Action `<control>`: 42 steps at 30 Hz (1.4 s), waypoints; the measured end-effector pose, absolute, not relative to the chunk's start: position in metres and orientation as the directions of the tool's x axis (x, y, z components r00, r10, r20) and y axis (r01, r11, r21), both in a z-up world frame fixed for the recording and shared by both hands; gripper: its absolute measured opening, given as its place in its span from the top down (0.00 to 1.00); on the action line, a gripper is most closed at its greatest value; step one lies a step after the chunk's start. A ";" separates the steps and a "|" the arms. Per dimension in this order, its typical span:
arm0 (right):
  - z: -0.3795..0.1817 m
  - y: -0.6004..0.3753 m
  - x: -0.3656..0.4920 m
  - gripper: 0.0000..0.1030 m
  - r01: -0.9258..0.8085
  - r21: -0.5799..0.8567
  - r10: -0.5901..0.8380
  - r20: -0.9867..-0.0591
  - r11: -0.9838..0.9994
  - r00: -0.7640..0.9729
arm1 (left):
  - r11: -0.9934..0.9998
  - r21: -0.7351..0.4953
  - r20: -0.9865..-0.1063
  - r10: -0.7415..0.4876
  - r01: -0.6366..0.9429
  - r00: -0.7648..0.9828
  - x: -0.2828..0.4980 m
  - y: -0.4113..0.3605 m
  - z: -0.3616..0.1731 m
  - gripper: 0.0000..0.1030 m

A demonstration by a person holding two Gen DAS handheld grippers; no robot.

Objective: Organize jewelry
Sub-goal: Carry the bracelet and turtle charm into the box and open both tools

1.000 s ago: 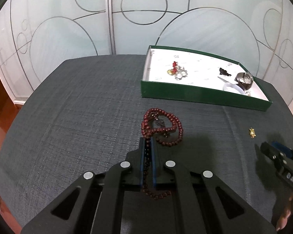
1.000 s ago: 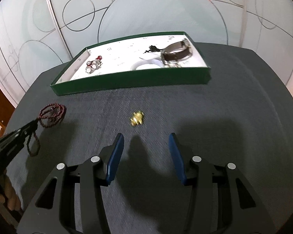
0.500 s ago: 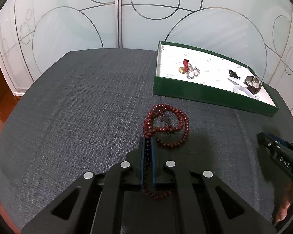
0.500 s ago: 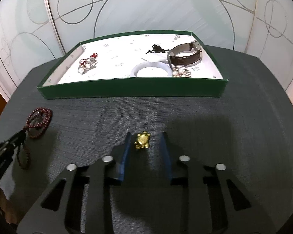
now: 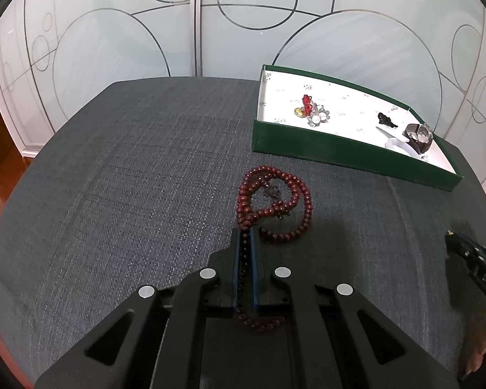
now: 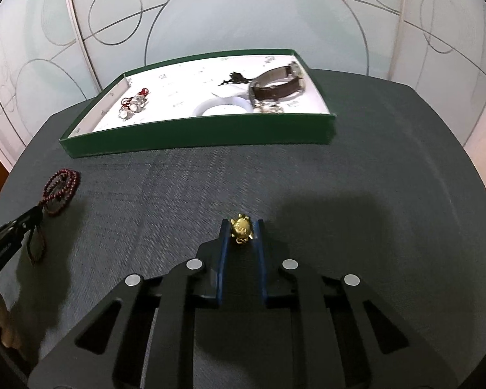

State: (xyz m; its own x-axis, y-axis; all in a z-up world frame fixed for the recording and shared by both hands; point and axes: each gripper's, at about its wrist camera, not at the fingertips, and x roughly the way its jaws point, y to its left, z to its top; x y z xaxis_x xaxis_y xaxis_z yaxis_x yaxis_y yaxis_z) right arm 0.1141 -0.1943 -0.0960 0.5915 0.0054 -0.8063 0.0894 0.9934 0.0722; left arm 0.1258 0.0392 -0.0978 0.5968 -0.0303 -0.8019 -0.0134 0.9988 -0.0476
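My left gripper (image 5: pixel 245 231) is shut on a dark red bead necklace (image 5: pixel 275 201); its loops hang ahead of the fingertips above the grey table, and a loop hangs behind the jaws. My right gripper (image 6: pixel 241 223) is shut on a small gold charm (image 6: pixel 241 228) pinched between the blue pads, just above the table. The green tray (image 6: pixel 197 136) with a white floor stands at the back of the table; it also shows in the left wrist view (image 5: pixel 340 149). The necklace also shows at the far left of the right wrist view (image 6: pixel 60 186).
In the tray lie a brown-strap watch (image 6: pixel 275 86), a white bangle (image 6: pixel 223 107), a black trinket (image 6: pixel 236 79) and a red and pearl cluster (image 6: pixel 133 103). Frosted glass panels stand behind the table. The right gripper shows at the right edge of the left wrist view (image 5: pixel 469 265).
My right gripper moved forward over the gold charm and shut on it. My left gripper kept hold of the necklace and shifted slightly left of the tray.
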 end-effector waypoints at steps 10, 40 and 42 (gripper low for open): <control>-0.084 -0.207 0.097 0.86 0.108 0.087 0.002 -0.789 0.990 0.614 | 0.999 -0.052 -0.782 -0.035 -0.009 0.622 0.121 0.038 -0.082 0.95; -0.017 -0.208 0.076 0.86 0.080 0.140 0.041 -0.698 0.987 0.715 | 0.997 -0.034 -0.690 -0.077 0.073 0.719 0.109 0.011 -0.004 0.95; -0.011 -0.208 0.079 0.86 0.076 0.145 0.046 -0.692 0.987 0.721 | 0.996 -0.037 -0.685 -0.084 0.080 0.723 0.113 0.009 0.000 0.95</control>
State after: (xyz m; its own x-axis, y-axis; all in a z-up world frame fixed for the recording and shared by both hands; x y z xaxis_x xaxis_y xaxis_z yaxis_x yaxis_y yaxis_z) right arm 0.0792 -0.2076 -0.0111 0.7207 0.0463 -0.6917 0.0756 0.9866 0.1448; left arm 0.1134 0.0086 0.0004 0.7233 -0.0838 -0.6854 0.0803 0.9961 -0.0371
